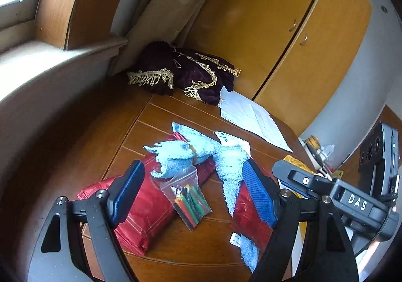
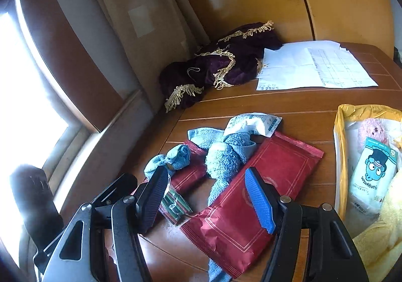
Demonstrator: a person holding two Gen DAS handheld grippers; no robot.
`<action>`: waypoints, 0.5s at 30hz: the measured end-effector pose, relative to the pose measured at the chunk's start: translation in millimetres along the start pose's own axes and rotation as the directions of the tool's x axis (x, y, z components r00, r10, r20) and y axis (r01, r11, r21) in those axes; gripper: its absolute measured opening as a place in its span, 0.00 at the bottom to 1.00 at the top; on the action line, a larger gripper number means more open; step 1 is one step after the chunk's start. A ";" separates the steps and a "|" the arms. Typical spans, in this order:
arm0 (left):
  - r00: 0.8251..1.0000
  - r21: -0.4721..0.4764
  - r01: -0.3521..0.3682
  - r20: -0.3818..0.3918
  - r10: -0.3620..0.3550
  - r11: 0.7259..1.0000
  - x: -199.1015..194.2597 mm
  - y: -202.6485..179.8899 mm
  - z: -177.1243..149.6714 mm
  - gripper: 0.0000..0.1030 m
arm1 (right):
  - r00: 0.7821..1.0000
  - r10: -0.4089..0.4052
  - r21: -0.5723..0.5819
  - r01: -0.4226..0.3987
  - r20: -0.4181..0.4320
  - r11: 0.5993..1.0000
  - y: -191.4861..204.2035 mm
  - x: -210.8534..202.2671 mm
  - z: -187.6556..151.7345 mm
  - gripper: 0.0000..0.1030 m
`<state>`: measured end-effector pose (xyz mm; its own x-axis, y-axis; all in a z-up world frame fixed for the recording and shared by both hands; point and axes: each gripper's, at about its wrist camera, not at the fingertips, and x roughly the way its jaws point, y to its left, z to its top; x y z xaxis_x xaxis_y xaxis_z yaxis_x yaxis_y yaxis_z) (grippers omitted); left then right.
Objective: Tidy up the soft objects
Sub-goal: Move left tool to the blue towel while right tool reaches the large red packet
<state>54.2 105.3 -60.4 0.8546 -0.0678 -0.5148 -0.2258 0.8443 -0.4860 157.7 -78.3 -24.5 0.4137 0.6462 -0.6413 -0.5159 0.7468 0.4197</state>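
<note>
A: What is lying on the wooden table [image 2: 289, 103]?

B: A light blue terry towel [image 2: 222, 156] is sprawling across two glossy red foil packets. It is nubbly, twisted into lumps, and one bunched end [image 1: 176, 154] is being cinched by a band. The larger red packet [image 2: 251, 196] is lying flat with crimped edges and thin pale border lines; the other red packet [image 1: 135, 209] is sitting to its left, creased and shiny.

A: Anything else in that pile?

B: A small clear zip bag [image 1: 188, 196] of coloured sticks is resting between the packets, partly under the towel. A crinkled white printed pouch [image 2: 253, 122] is touching the towel's far side.

A: And around them?

B: A dark purple velvet cloth [image 2: 221, 68] with gold fringe is slumping in the far corner by the beige curtain [image 2: 130, 18]. Sheets of white paper [image 2: 314, 66] are lying just beside it, in front of the wooden cabinet doors [image 1: 289, 18]. At the right, a yellow bag [image 2: 338, 156] is gaping open, showing a white cartoon-printed pack [image 2: 371, 176] and something pink and fluffy.

A: How are the grippers standing?

B: The left gripper [image 1: 193, 191] is hovering with its jaws spread wide, holding nothing; the zip bag and towel are showing in the gap. The right gripper [image 2: 206, 196] is likewise gaping wide and empty, above the towel's tail and the larger packet. I cannot tell whether either is touching anything.
</note>
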 end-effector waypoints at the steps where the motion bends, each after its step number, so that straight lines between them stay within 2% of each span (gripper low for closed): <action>1: 1.000 -0.023 0.023 -0.004 -0.023 0.999 -0.9 4.5 2.3 0.78 | 1.000 0.001 -0.006 -0.001 0.005 1.000 0.7 0.5 -0.7 0.65; 2: 0.999 -0.036 0.036 0.011 -0.036 0.999 -4.1 7.2 4.4 0.78 | 1.000 -0.004 -0.008 0.004 0.004 1.000 0.2 1.6 -0.6 0.65; 5: 0.998 -0.038 0.016 0.057 -0.014 0.999 -10.7 9.6 5.9 0.78 | 1.000 -0.009 0.006 0.009 -0.007 1.000 -4.2 4.8 -0.9 0.65; 9: 1.000 -0.045 -0.007 0.022 0.008 0.999 -4.1 10.6 6.3 0.78 | 1.000 0.008 0.017 -0.008 -0.015 1.000 -10.2 4.2 -2.7 0.65; 15: 1.000 -0.070 -0.013 0.024 0.015 0.997 -4.5 16.4 7.4 0.78 | 0.999 0.021 0.028 -0.020 -0.028 0.999 -13.4 5.6 -3.1 0.65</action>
<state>50.1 123.4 -60.9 0.8620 -0.0425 -0.5051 -0.2691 0.8061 -0.5271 164.6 -85.2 -35.7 0.3818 0.6572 -0.6498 -0.5030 0.7376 0.4505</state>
